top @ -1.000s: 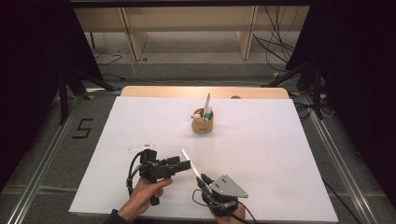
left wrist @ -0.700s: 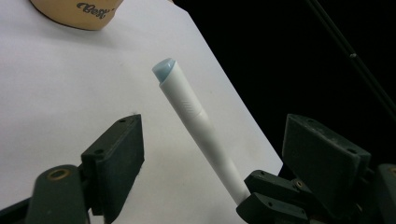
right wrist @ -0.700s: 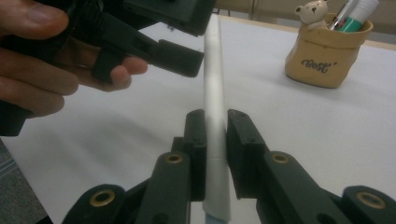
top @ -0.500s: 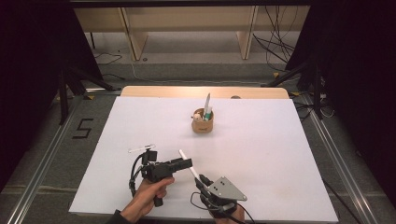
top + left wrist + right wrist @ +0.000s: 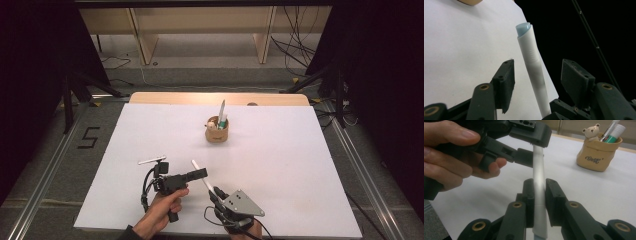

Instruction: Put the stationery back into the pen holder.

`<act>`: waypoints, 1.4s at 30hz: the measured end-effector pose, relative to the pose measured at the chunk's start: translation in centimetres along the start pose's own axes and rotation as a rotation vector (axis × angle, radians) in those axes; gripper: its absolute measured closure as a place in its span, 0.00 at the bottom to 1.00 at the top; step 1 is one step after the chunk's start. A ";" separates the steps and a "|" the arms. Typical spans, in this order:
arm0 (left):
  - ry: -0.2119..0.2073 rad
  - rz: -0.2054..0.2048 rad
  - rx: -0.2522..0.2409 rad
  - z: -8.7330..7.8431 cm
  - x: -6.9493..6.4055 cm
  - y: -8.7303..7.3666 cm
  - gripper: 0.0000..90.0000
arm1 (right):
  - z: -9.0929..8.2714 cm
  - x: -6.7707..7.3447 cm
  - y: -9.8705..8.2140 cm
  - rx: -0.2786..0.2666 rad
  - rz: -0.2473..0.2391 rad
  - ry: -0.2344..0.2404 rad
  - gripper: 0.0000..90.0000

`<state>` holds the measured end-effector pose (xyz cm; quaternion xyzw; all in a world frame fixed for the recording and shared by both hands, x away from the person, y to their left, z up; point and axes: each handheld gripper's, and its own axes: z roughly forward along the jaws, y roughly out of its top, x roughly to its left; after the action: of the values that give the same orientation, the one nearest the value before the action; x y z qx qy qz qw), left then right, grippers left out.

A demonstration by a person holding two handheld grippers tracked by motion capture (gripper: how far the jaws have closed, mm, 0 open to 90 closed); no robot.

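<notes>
High view: right gripper [image 5: 216, 192] holds the white pen [image 5: 202, 176] tilted above the worktop [image 5: 300, 165]; left gripper [image 5: 202, 173] has closed in around it.

Left gripper view: jaws, lately closing, flank the pen untouched.

Right gripper view: jaws clenched on the pen; handover appears pending.

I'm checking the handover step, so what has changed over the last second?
The left gripper has just been closing its fingers around the white pen; the pads do not press on it yet. The pen's tip has tilted slightly. The right gripper stays shut on the pen, both hands keep their place, and the bear pen holder and the small pen on the table lie as before.
</notes>
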<state>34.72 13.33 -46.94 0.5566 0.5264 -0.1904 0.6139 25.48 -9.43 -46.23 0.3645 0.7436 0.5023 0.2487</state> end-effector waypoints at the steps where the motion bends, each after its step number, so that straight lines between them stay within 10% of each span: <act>1: -0.002 -0.002 -0.002 0.0 0.0 0.0 0.52 | 0.0 0.0 0.0 -0.001 0.000 0.000 0.88; 29: -0.052 -0.067 -0.017 0.3 0.6 -0.1 0.84 | 0.0 -0.1 -0.2 -0.005 0.002 -0.001 0.88; 42: -0.051 -0.010 -0.028 0.2 0.1 -0.1 0.86 | 0.1 -0.6 -0.2 0.008 0.027 0.020 0.75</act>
<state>34.76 13.17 -47.04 0.5404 0.5160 -0.2003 0.6337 25.89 -9.92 -46.49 0.3705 0.7430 0.5065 0.2328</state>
